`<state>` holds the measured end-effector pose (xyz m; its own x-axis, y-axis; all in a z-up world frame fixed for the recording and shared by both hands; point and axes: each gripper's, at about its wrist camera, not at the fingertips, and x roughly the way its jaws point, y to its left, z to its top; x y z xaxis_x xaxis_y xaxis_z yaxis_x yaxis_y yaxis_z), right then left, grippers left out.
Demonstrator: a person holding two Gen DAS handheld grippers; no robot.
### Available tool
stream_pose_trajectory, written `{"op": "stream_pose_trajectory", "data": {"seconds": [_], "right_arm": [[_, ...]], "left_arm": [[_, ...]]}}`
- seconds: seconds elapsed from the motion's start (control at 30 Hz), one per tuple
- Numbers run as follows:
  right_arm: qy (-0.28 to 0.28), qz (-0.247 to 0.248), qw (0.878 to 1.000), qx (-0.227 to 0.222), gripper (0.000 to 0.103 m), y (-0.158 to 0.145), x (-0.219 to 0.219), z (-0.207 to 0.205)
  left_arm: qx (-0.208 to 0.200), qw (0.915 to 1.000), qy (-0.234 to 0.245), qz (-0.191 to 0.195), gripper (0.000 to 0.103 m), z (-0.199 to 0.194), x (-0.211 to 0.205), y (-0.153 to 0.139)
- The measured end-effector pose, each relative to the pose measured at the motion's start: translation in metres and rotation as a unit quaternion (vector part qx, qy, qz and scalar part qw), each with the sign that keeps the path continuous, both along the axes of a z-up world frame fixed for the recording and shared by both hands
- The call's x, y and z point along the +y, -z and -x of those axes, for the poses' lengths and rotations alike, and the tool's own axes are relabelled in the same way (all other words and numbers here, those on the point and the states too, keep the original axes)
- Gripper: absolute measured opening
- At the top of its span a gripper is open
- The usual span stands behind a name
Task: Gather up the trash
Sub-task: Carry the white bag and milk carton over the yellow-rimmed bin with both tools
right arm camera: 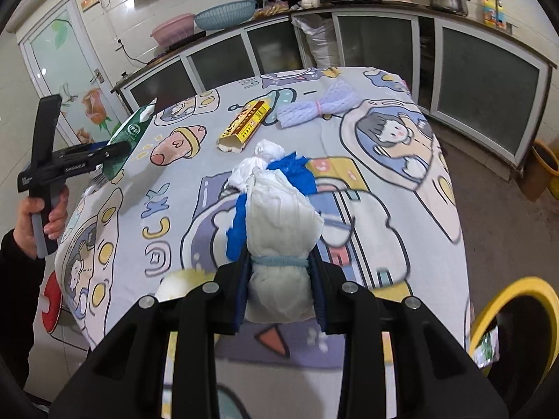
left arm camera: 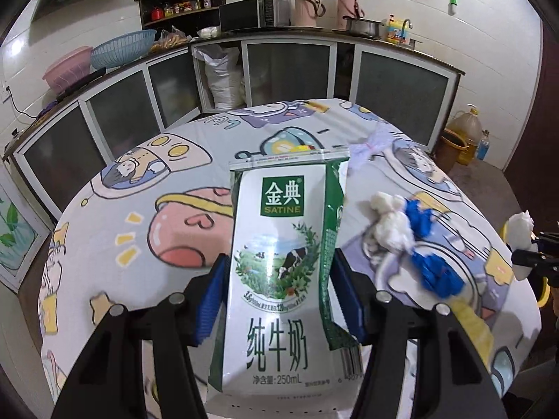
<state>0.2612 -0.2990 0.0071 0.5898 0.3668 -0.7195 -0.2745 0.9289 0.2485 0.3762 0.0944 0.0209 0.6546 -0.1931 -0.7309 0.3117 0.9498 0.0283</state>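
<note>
A green and white milk carton (left arm camera: 279,262) stands upright between the blue pads of my left gripper (left arm camera: 279,262), which is shut on it. In the right wrist view the same carton (right arm camera: 129,132) hangs off the table's left edge in that gripper (right arm camera: 104,153), with a hand on the handle. My right gripper (right arm camera: 279,262) is shut on a white paper bundle (right arm camera: 279,230) tied with a blue band. It shows at the far right of the left wrist view (left arm camera: 531,255). A white tissue wad (right arm camera: 258,164) and blue plastic scraps (right arm camera: 297,171) lie on the cartoon tablecloth (right arm camera: 401,160) just beyond the bundle.
A torn yellow box (right arm camera: 244,125) and a purple mesh net (right arm camera: 319,104) lie farther back on the table. A yellow-rimmed bin (right arm camera: 517,317) stands at the table's near right corner. Brown buckets (right arm camera: 541,171) and an oil jug (left arm camera: 466,132) sit on the floor by the glass-fronted cabinets (left arm camera: 290,70).
</note>
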Motion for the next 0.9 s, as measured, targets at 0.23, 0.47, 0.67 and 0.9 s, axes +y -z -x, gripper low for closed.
{"op": "stream_pose_trajectory", "data": {"seconds": [0.23, 0.47, 0.67, 0.9], "right_arm": [[0.024, -0.013, 1.0, -0.003, 0.03, 0.0, -0.029, 0.038], [0.059, -0.02, 0.998, -0.002, 0.03, 0.005, -0.066, 0.07], [0.102, -0.033, 0.994, -0.005, 0.03, 0.005, -0.107, 0.095], [0.152, -0.032, 0.988, -0.015, 0.03, 0.002, -0.158, 0.121]], "left_arm": [[-0.003, 0.9997, 0.024, 0.002, 0.055, 0.052, -0.033, 0.003], [-0.01, 0.9976, 0.068, 0.012, 0.056, 0.083, -0.084, 0.001], [-0.012, 0.9936, 0.11, 0.022, 0.056, 0.093, -0.134, 0.0], [-0.005, 0.9864, 0.16, 0.037, 0.056, 0.104, -0.201, 0.006]]}}
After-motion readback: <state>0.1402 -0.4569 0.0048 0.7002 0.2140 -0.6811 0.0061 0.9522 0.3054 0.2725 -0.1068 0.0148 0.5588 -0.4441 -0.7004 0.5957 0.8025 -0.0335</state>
